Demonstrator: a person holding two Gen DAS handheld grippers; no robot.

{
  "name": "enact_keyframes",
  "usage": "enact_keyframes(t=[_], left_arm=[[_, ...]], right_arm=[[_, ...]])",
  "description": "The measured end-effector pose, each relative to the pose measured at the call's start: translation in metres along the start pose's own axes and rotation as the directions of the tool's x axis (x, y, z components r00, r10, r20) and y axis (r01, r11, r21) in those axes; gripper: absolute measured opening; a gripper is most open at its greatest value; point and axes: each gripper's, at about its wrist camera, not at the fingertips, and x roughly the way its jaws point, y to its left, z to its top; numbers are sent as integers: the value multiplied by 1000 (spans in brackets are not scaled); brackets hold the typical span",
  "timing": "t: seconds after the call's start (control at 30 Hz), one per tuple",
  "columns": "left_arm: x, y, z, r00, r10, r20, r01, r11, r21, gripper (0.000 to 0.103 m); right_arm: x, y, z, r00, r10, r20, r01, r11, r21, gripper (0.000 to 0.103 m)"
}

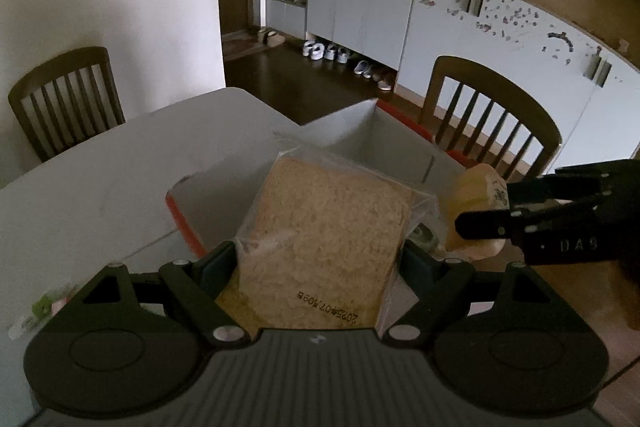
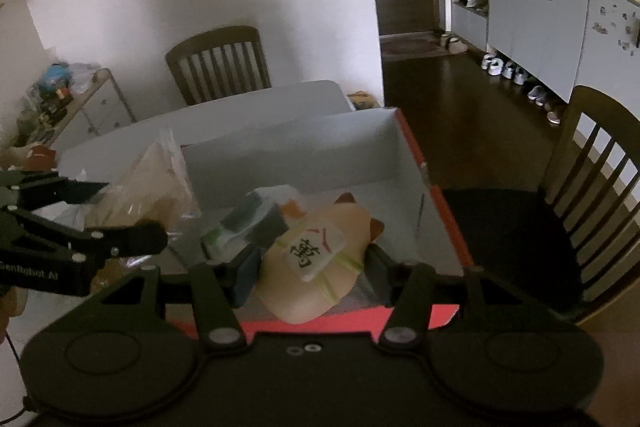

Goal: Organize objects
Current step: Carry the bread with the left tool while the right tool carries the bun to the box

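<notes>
Dim indoor light, brightest on the white wall, dark vignetted corners, strong fisheye curving, slight softness throughout

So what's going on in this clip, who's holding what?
A person is sorting items into a red-edged cardboard box on a table, one handheld gripper in each hand. The left gripper is clamped on a bagged slice of bread, held at the box's edge. The right gripper grips a cream plush toy with a mahjong tile on it, above the box's near end. A few small packets already lie inside the box.
</notes>
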Motion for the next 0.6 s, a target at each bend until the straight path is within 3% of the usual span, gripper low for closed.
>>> enact_keyframes(t=[0.37,0.6], left_arm=[[52,-14,31,996,74,-47,-70,994,83,87],[82,-14,33,990,75,-116,-66,995,75,87]], right_arm=[[50,-5,9,997,-41,-70,36,997,-69,56],[83,-1,0,987,-70,-148,49,989,-139,56]])
